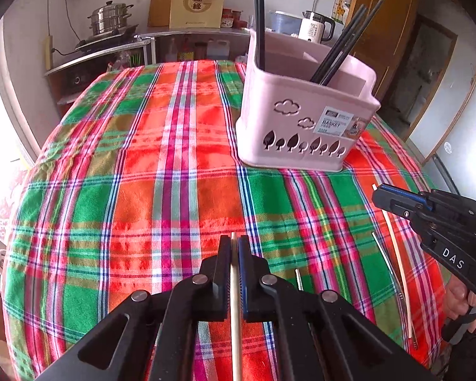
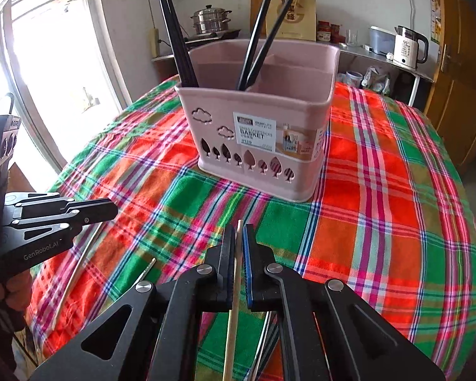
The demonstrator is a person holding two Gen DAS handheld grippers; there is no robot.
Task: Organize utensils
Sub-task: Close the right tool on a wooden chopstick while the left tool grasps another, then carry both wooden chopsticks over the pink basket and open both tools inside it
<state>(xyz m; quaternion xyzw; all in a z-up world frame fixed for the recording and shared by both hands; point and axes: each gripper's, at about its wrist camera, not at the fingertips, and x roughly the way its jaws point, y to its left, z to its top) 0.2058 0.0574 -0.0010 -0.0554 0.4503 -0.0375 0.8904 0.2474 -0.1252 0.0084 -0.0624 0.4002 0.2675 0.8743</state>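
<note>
A pink chopstick basket (image 1: 304, 127) (image 2: 260, 139) stands on the plaid tablecloth (image 1: 142, 174) and holds several black chopsticks (image 1: 342, 47) (image 2: 174, 31) upright in its compartments. My left gripper (image 1: 234, 241) is shut on a pale chopstick (image 1: 235, 311) lying along its fingers. My right gripper (image 2: 240, 228) is shut on another pale chopstick (image 2: 233, 311); it also shows at the right of the left wrist view (image 1: 376, 194). Loose pale and metal chopsticks (image 1: 396, 260) (image 2: 76, 270) lie on the cloth between the grippers.
The left gripper's body (image 2: 47, 219) sits at the left of the right wrist view. Behind the table stand a counter with a steel steamer pot (image 1: 111, 17), a paper bag (image 1: 196, 4) and a white kettle (image 2: 407, 46). A window (image 2: 57, 63) is at the left.
</note>
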